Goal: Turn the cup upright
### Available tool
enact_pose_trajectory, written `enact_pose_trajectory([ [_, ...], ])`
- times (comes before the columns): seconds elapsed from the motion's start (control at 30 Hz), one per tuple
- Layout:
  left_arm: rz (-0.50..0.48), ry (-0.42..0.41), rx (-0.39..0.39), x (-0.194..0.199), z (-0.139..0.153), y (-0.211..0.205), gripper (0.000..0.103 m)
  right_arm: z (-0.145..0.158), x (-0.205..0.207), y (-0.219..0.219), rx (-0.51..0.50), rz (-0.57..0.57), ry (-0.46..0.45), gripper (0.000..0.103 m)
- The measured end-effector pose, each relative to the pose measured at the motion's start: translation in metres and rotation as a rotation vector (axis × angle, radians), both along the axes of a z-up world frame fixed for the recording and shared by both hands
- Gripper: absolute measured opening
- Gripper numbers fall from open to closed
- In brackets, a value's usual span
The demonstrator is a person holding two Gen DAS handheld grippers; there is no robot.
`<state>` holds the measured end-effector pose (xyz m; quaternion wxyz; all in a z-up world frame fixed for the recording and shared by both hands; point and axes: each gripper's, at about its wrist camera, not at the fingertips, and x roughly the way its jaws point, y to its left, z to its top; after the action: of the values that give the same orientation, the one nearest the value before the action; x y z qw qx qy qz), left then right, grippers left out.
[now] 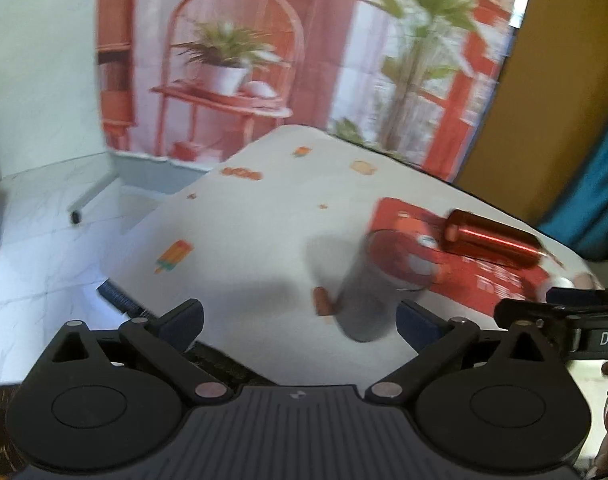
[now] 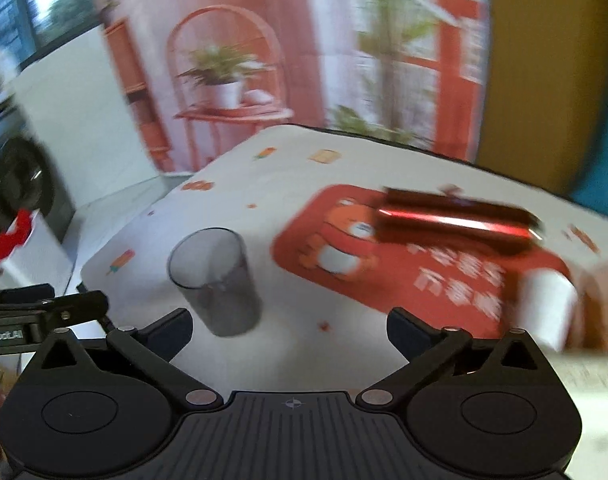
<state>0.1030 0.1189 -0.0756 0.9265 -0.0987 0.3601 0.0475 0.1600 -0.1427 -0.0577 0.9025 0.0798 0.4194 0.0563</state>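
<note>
A dark translucent cup (image 1: 378, 286) stands on the white table with its open rim up, blurred, partly over the edge of the red mat (image 1: 476, 264). In the right wrist view the cup (image 2: 215, 282) stands mouth up, left of centre. My left gripper (image 1: 299, 322) is open and empty, the cup just ahead of its right finger. My right gripper (image 2: 289, 328) is open and empty, the cup just ahead of its left finger.
A red metallic bottle (image 1: 492, 240) lies on its side on the mat, also in the right wrist view (image 2: 456, 220). A white cup (image 2: 544, 308) is at the right. The patterned tablecloth (image 1: 243, 232) ends at an edge on the left, floor beyond.
</note>
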Motion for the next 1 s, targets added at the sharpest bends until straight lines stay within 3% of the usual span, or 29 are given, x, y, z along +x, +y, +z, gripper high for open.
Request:
enact_pose_trajectory([
  [0.13, -0.097, -0.009, -0.001, -0.008, 0.017, -0.008, 0.103, 0.014, -0.032, -0.025, 0.052, -0.081, -0.005, 0.103],
  [0.37, -0.164, -0.012, 0.034, -0.028, 0.038, -0.033, 0.103, 0.036, -0.083, -0.041, -0.017, -0.13, -0.04, 0.103],
  [0.67, -0.218, 0.015, 0.028, -0.06, 0.046, -0.06, 0.103, 0.035, -0.143, -0.043, -0.052, -0.202, -0.043, 0.103],
  [0.9, -0.229, -0.049, 0.152, -0.085, 0.055, -0.083, 0.103, 0.042, -0.173, -0.04, -0.093, -0.258, -0.095, 0.103],
  [1.0, -0.238, -0.059, 0.162, -0.093, 0.057, -0.093, 0.103, 0.044, -0.179, -0.037, -0.107, -0.252, -0.114, 0.103],
])
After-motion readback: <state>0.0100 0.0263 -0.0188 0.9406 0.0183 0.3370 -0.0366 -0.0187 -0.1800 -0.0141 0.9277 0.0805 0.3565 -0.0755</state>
